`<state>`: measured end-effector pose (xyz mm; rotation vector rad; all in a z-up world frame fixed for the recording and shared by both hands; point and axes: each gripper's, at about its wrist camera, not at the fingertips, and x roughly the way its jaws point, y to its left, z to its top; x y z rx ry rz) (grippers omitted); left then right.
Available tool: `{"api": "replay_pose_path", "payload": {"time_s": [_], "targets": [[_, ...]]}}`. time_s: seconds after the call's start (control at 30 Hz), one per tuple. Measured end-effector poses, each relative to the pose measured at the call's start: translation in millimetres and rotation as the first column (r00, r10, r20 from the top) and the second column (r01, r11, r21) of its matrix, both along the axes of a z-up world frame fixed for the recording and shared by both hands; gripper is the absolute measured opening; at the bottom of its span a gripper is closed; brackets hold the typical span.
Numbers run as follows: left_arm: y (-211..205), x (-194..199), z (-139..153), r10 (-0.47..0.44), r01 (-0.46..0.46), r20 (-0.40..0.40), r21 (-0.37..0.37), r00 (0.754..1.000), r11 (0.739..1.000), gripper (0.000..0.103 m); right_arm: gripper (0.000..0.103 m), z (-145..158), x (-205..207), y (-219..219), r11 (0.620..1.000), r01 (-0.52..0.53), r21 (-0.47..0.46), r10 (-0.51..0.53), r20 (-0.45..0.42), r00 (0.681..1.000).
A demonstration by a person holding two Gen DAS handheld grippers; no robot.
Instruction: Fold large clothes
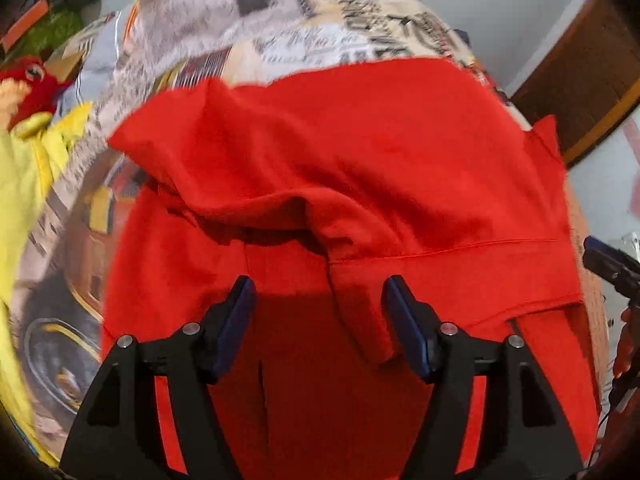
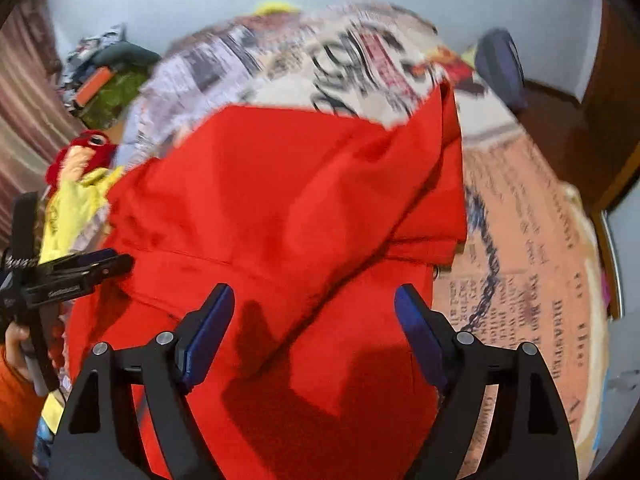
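Observation:
A large red garment point(image 1: 360, 160) lies on the bed, partly folded, with a doubled layer across its middle and a seam running sideways. My left gripper point(image 1: 319, 284) hovers just above its near part, jaws open, with a loose fold of the red cloth below the gap and no pad pressing on it. In the right wrist view the red garment point(image 2: 300, 200) fills the centre. My right gripper point(image 2: 314, 290) stands open over it with nothing pinched. The left gripper point(image 2: 116, 262) shows side-on at the garment's left edge. The right gripper point(image 1: 608, 260) peeks in at the far right.
A bedspread point(image 1: 280, 32) with newspaper print covers the bed. A yellow garment point(image 1: 24, 184) and a red plush toy point(image 1: 28, 84) lie at the left. Dark wooden furniture point(image 1: 580, 80) stands to the right. A pile of things point(image 2: 108, 80) sits at the far left.

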<state>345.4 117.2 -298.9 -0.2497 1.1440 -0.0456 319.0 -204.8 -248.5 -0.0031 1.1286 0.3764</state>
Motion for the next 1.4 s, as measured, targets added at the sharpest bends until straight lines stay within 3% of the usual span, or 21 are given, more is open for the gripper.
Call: {"api": "replay_pose_path", "payload": {"time_s": [0.03,0.1,0.2,0.3,0.47,0.6,0.67,0.8,0.9,0.97,1.03,1.13,1.3,1.4], "targets": [[2.2,-2.1,-2.0,0.005,-0.005,0.009,0.001,1.000,1.000,0.077,0.080,-7.4,3.1,0.7,1.000,0.010,-0.026,-0.011,-0.013,1.000],[9.1,-10.8,-3.1,0.033,-0.035,0.042,0.059,0.999,0.998,0.082,0.080,-24.3,5.6,0.4,0.997,0.006,-0.076,-0.008,-0.036,0.999],[22.7,-23.2,-3.1,0.047,-0.051,0.041,0.106,0.998,0.993,0.083,0.084,-32.5,4.5,-15.8,1.000,0.009,-0.013,-0.009,-0.065,0.998],[36.4,-30.0,-1.5,0.070,-0.073,0.021,0.204,0.997,0.976,0.082,0.084,-21.8,5.9,-24.7,1.000,0.020,0.005,-0.020,-0.072,0.997],[55.4,-27.0,20.8,0.090,-0.101,0.094,0.118,0.992,0.988,0.082,0.084,7.5,18.0,-18.1,0.999,0.009,-0.046,-0.007,0.062,0.998],[58.6,1.2,28.6,0.123,-0.128,0.137,0.029,0.983,0.991,0.083,0.084,8.4,50.4,-10.5,0.998,0.031,-0.052,-0.026,0.094,0.995],[58.5,17.1,22.9,0.130,-0.136,0.131,0.034,0.983,0.990,0.083,0.084,1.7,67.5,-9.3,0.997,0.045,-0.056,-0.040,0.094,0.995],[63.2,41.8,-10.0,0.169,-0.176,0.060,0.122,0.984,0.977,0.083,0.084,-19.5,102.9,-19.9,0.991,0.105,-0.078,-0.100,0.067,0.993],[83.2,39.2,-37.3,0.242,-0.243,0.021,0.108,0.970,0.964,0.083,0.083,-31.4,121.6,-48.7,0.979,0.200,-0.045,-0.199,0.025,0.980],[94.5,30.9,-44.2,0.261,-0.265,0.048,0.091,0.964,0.960,0.083,0.085,-37.6,129.2,-72.2,0.967,0.254,0.004,-0.254,0.006,0.967],[95.1,26.8,-41.7,0.250,-0.256,0.067,0.109,0.966,0.960,0.084,0.085,-34.7,128.3,-85.0,0.952,0.300,-0.059,-0.296,0.063,0.953],[90.2,30.7,-40.9,0.230,-0.240,0.072,0.221,0.971,0.945,0.088,0.085,-28.1,121.8,-91.6,0.947,0.306,-0.098,-0.295,0.115,0.949],[99.9,27.6,-35.7,0.291,-0.297,0.060,0.185,0.955,0.937,0.088,0.085,-1.1,99.0,-76.3,0.898,0.356,-0.258,-0.277,0.295,0.914],[97.4,15.1,-21.9,0.272,-0.279,0.066,0.198,0.960,0.939,0.088,0.085,18.8,83.5,-72.7,0.887,0.353,-0.299,-0.249,0.335,0.909]]}}
